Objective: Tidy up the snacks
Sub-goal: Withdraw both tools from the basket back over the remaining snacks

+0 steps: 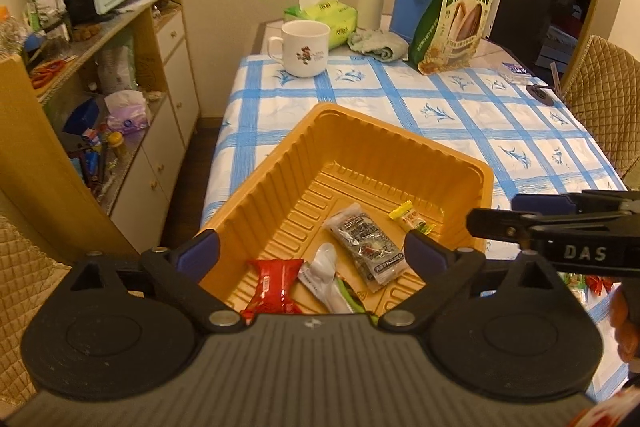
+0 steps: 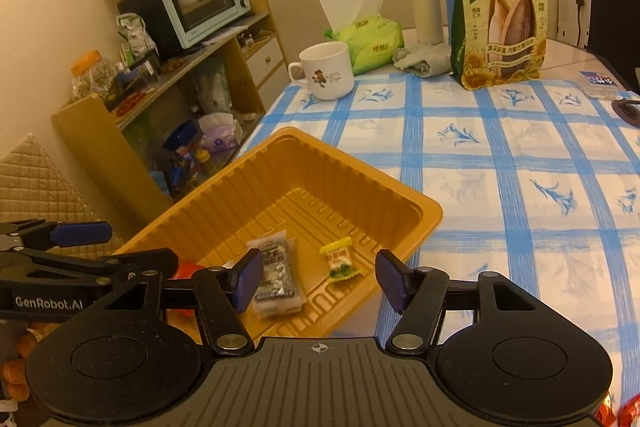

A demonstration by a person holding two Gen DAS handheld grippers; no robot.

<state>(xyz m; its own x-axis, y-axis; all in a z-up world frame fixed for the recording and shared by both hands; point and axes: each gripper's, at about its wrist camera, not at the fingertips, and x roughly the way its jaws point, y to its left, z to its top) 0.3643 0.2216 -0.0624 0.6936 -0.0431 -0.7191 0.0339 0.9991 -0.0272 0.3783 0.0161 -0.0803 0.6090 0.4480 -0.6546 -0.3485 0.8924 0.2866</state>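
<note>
the landmark for this report is the orange tray (image 1: 280,163), which sits on the near left part of the bench (image 1: 460,115), close to its edge. the tray appears to serve as the collecting bin for the task: four small snacks lie loose on its ribbed floor, none stacked. the red packet (image 1: 274,285) rests at the tray's near end, the white sachet (image 1: 326,281) just beside it, the dark wrapped bar (image 1: 366,243) toward the middle, and the yellow candy (image 1: 412,217) close to the tray's right wall. the far half of the tray floor is bare, so room remains.

a tall sunflower seed bag (image 2: 500,15) stands upright well beyond the tray, near the far edge of the bench; in the inspector's judgement it is a candidate not yet sorted.

the left tool (image 1: 312,251) hangs over the tray's near end, angled downward, fingers spread wide and gripping nothing. the right tool (image 2: 316,277) is alongside over the tray's right part, also pitched down, fingers moderately apart and empty; the bar and candy lie below it, untouched.
</note>
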